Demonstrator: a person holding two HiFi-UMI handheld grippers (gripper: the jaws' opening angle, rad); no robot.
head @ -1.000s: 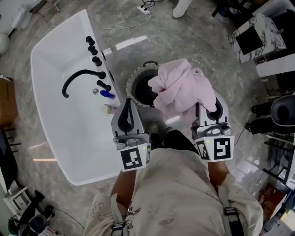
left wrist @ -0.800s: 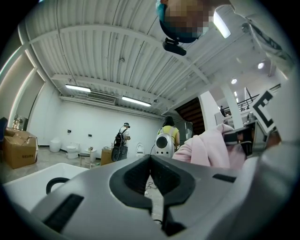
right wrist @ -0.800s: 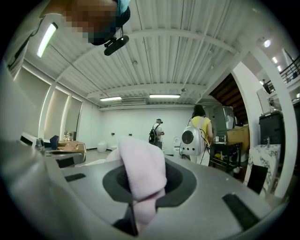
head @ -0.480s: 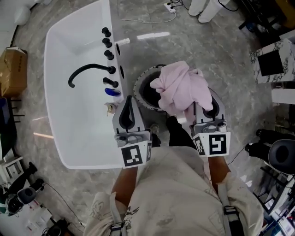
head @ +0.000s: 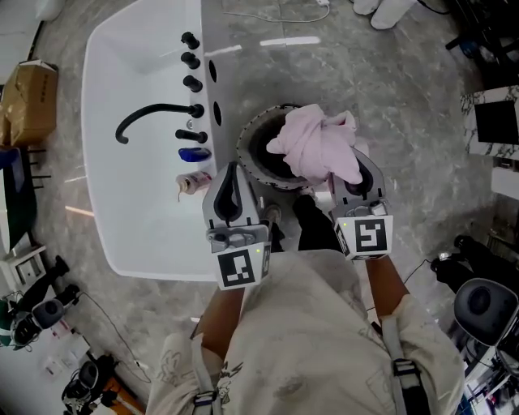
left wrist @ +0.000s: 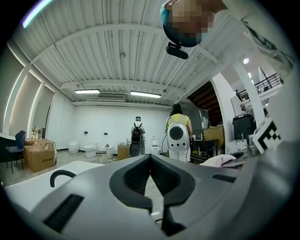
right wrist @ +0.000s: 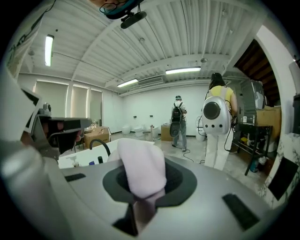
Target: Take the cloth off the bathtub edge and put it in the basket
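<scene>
Head view: the pink cloth (head: 316,146) is off the bathtub (head: 146,211) and hangs bunched in the right gripper (head: 355,180), over the right side of the basket's (head: 250,144) round rim, partly covering the dark opening. I cannot tell whether the lowest fold touches the rim. The left half of the opening shows uncovered. The basket stands on the grey marbled floor (head: 405,97), just beside the long edge of the bathtub, where a row of black knobs (head: 191,62), a black curved tap (head: 150,117) and a blue bottle (head: 193,154) sit. The left gripper (head: 230,174) is between the bathtub edge and the basket, its tip over the near left rim, well apart from the cloth. Beyond the basket and to its right the floor runs open; a white cable (head: 276,16) lies far off at the top.

Right gripper view: the tongs (right wrist: 143,197) are narrow and pinch a fold of the cloth (right wrist: 140,171), which bulges up in front of them. Two people (right wrist: 177,117) stand well away across the room.

Left gripper view: the tongs (left wrist: 151,161) are closed together with nothing between them
</scene>
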